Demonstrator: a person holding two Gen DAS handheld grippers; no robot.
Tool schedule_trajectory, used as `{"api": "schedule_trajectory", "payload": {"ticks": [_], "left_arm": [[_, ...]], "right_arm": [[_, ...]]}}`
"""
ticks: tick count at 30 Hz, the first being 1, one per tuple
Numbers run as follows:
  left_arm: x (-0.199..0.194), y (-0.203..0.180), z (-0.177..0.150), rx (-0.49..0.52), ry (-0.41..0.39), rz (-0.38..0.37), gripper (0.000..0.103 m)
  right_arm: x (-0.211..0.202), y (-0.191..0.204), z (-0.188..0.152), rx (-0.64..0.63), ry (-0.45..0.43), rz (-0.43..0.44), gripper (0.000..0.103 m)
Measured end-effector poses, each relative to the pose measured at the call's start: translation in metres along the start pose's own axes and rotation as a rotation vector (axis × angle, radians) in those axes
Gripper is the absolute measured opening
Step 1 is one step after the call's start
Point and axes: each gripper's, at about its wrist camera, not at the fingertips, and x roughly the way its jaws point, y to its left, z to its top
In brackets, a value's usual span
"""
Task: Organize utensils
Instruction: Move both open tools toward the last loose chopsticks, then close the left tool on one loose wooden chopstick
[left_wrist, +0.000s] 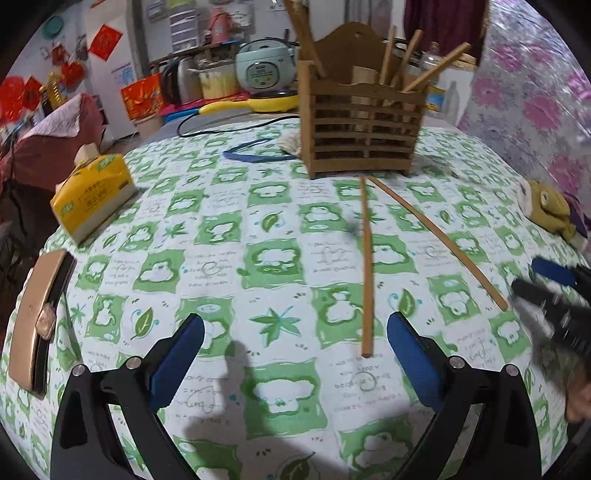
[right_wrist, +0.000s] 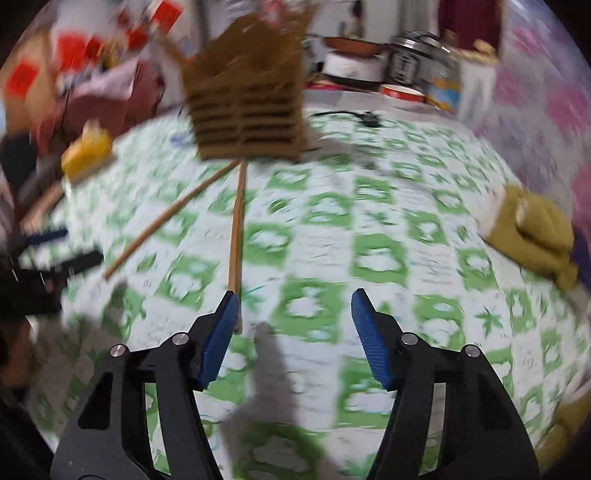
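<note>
the left gripper (left_wrist: 295, 332) hangs over the tablecloth (left_wrist: 221, 258) with its blue pads wide apart and nothing held; the near end of one chopstick (left_wrist: 366, 266) lies on the cloth between them, closer to the right-hand pad. a second chopstick (left_wrist: 439, 240) lies at a slant just beside it, the two nearly meeting at their far ends in front of the wooden holder (left_wrist: 360, 122), which stands upright with several chopsticks leaning inside. the right gripper (right_wrist: 291, 310) is partly open and grips nothing; a chopstick (right_wrist: 236, 236) on the cloth ends right by its left-hand pad, and the blur hides whether they touch. a yellow tissue pack (left_wrist: 92, 195) and a phone (left_wrist: 38, 317) lie well to the left, a plush toy (left_wrist: 550, 206) to the right.
</note>
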Motion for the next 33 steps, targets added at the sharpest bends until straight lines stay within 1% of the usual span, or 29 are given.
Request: {"api": "schedule_trajectory", "payload": {"ticks": [2,5,10,13,15,16,18,21,24,29,31,33], "left_arm": [[0.000,-0.004,0.000,0.020,0.002,-0.021,0.097],[0.000,-0.007,-0.001,0.038,0.005,-0.050,0.097],[-0.002,-0.014,-0.003,0.080,-0.003,-0.089,0.096],[-0.003,-0.021,-0.005,0.114,0.002,-0.116,0.088],[-0.002,-0.025,-0.007,0.133,0.010,-0.133,0.074],[-0.002,-0.026,-0.007,0.140,0.016,-0.141,0.070],[0.000,-0.028,-0.009,0.147,0.029,-0.162,0.057],[0.003,-0.027,-0.009,0.141,0.050,-0.192,0.046],[0.005,-0.027,-0.009,0.137,0.063,-0.203,0.041],[0.008,-0.027,-0.010,0.138,0.082,-0.205,0.037],[0.007,-0.027,-0.010,0.134,0.084,-0.206,0.033],[0.008,-0.026,-0.010,0.131,0.084,-0.207,0.027]], "right_arm": [[-0.004,-0.010,-0.001,0.048,-0.026,0.048,0.062],[-0.008,-0.014,-0.001,0.059,-0.055,0.080,0.063],[-0.011,-0.012,-0.001,0.062,-0.068,0.091,0.063],[-0.009,-0.015,0.001,0.077,-0.064,0.098,0.063],[-0.008,-0.016,0.002,0.080,-0.063,0.102,0.063],[-0.008,-0.016,0.002,0.080,-0.063,0.103,0.063],[-0.008,-0.017,0.002,0.081,-0.064,0.107,0.063],[-0.009,-0.017,0.001,0.085,-0.070,0.112,0.063],[-0.009,-0.017,0.001,0.084,-0.070,0.113,0.063],[-0.010,-0.016,0.001,0.078,-0.071,0.116,0.063],[-0.009,-0.016,0.001,0.077,-0.069,0.117,0.063],[-0.009,-0.015,0.001,0.076,-0.068,0.118,0.063]]}}
